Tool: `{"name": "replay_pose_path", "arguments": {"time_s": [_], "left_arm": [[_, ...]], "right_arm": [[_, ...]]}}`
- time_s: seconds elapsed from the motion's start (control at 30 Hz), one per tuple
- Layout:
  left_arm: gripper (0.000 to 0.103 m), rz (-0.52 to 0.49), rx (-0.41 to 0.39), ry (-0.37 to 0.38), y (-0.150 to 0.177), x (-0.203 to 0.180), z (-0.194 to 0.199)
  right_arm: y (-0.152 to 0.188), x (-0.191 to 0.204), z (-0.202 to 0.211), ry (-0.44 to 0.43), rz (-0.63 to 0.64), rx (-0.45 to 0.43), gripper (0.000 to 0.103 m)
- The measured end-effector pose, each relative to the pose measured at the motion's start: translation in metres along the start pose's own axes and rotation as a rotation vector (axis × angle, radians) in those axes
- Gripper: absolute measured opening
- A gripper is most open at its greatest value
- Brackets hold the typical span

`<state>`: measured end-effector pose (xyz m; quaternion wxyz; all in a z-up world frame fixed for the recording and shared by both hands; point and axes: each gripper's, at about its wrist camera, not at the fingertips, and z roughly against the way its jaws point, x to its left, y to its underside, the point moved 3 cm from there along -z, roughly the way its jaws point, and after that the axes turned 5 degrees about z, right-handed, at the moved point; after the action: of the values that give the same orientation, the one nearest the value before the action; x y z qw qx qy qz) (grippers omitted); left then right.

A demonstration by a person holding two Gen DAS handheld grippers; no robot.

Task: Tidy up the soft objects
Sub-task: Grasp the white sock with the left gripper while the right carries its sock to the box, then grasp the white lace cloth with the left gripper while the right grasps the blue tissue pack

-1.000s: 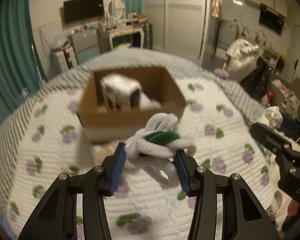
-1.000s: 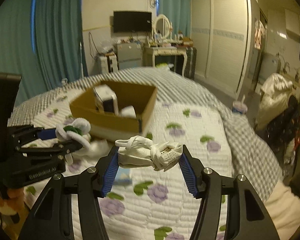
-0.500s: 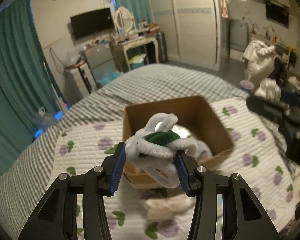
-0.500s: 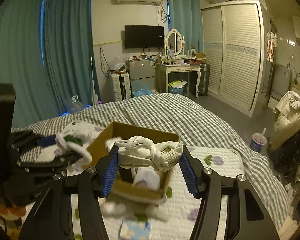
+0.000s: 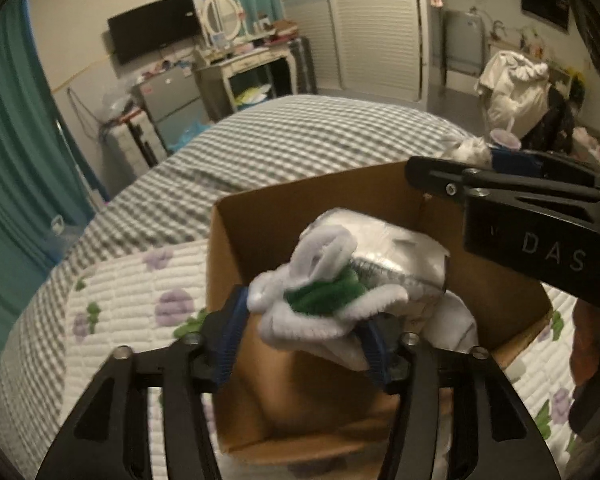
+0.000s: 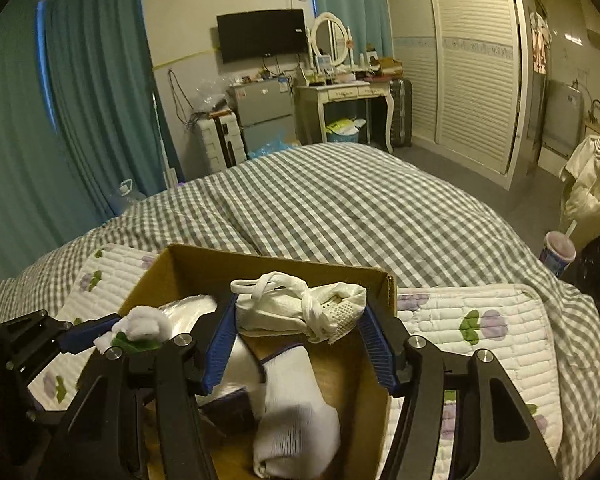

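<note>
Two grippers above the cardboard box [image 6: 380, 292]: left gripper [image 5: 304, 336] grasping a fuzzy toy [image 5: 320, 300], right gripper [image 6: 296, 332] grasping a knotted cloth [image 6: 300, 308]. Placing step; next, release both inside.

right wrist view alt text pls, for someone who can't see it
The right gripper holds a knotted white cloth bundle above an open cardboard box on a bed. A white sock lies inside.

Pale letters "DAS" are showing on the black plastic body of the right gripper [image 5: 496, 184], cut off at frame edge. Nothing else legible.
</note>
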<state>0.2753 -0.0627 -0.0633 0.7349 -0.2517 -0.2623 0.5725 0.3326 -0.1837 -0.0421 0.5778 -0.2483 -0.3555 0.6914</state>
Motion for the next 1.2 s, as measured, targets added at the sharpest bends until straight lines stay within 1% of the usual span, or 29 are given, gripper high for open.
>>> {"name": "replay_pose_path", "arguments": {"time_s": [0.03,0.07,0.1,0.2,0.27,0.33,0.37,0.4,0.47,0.5,0.57,0.6,0.63,0.67,0.7,0.73,0.83,0.87,0.9,1.0,1.07,1.1,1.13,1.17,1.2], "left_arm": [[0.073,0.000,0.004,0.003,-0.001,0.000,-0.001],[0.076,0.002,-0.005,0.011,0.000,0.000,0.002],[0.077,0.000,-0.020,0.011,0.001,0.000,0.007],[0.077,-0.009,-0.046,-0.025,0.002,-0.001,0.020],[0.077,0.003,-0.054,-0.021,-0.001,0.003,0.028],[0.077,0.023,-0.072,-0.012,-0.004,0.006,0.046],[0.077,0.033,-0.087,-0.012,-0.007,0.007,0.057],[0.077,0.042,-0.112,-0.011,-0.010,0.008,0.075],[0.077,0.049,-0.148,-0.014,-0.015,0.010,0.097],[0.077,0.051,-0.176,-0.022,-0.018,0.011,0.117],[0.077,0.059,-0.208,-0.025,-0.021,0.015,0.140],[0.078,0.068,-0.225,-0.026,-0.022,0.017,0.155],[0.086,0.077,-0.235,-0.023,-0.022,0.019,0.166],[0.090,0.095,-0.254,-0.019,-0.021,0.022,0.182],[0.093,0.108,-0.272,-0.017,-0.020,0.027,0.190],[0.093,0.118,-0.290,-0.020,-0.016,0.030,0.201],[0.093,0.130,-0.297,-0.028,-0.005,0.032,0.214],[0.093,0.135,-0.294,-0.024,0.001,0.033,0.217],[0.093,0.137,-0.287,-0.027,0.006,0.033,0.218],[0.093,0.140,-0.262,-0.047,0.027,0.030,0.211],[0.093,0.128,-0.244,-0.032,0.041,0.028,0.203],[0.093,0.121,-0.230,-0.028,0.049,0.026,0.196],[0.093,0.112,-0.218,-0.027,0.056,0.025,0.190],[0.093,0.099,-0.205,-0.028,0.065,0.023,0.183],[0.093,0.079,-0.186,-0.029,0.072,0.023,0.173]], "right_arm": [[0.002,-0.004,0.001,0.006,-0.011,-0.001,0.076],[0.002,-0.004,0.003,0.015,-0.013,-0.012,0.081],[0.001,-0.005,0.007,0.017,-0.012,-0.021,0.082],[0.000,-0.007,0.021,0.029,-0.016,-0.034,0.082],[-0.002,-0.008,0.039,0.044,-0.011,-0.047,0.083],[-0.005,-0.009,0.059,0.063,-0.006,-0.064,0.083],[-0.007,-0.009,0.068,0.072,-0.002,-0.071,0.083],[-0.010,-0.009,0.082,0.085,0.005,-0.080,0.083],[-0.015,-0.006,0.113,0.101,0.025,-0.102,0.084],[-0.017,-0.005,0.126,0.111,0.033,-0.111,0.085],[-0.020,0.001,0.161,0.135,0.055,-0.141,0.088],[-0.020,0.003,0.174,0.140,0.060,-0.152,0.091],[-0.019,0.006,0.190,0.146,0.065,-0.159,0.093],[-0.019,0.006,0.190,0.146,0.065,-0.159,0.094],[-0.018,0.009,0.199,0.148,0.069,-0.160,0.095],[-0.010,0.017,0.222,0.139,0.086,-0.158,0.095],[0.001,0.025,0.234,0.135,0.099,-0.154,0.098],[0.018,0.031,0.243,0.137,0.116,-0.142,0.099],[0.028,0.033,0.245,0.137,0.121,-0.136,0.101],[0.059,0.037,0.242,0.142,0.123,-0.108,0.102],[0.083,0.039,0.232,0.141,0.122,-0.082,0.102],[0.092,0.039,0.226,0.142,0.116,-0.070,0.102],[0.092,0.039,0.226,0.142,0.116,-0.070,0.102],[0.102,0.039,0.218,0.139,0.108,-0.056,0.102],[0.124,0.041,0.198,0.129,0.093,-0.018,0.102]]}}
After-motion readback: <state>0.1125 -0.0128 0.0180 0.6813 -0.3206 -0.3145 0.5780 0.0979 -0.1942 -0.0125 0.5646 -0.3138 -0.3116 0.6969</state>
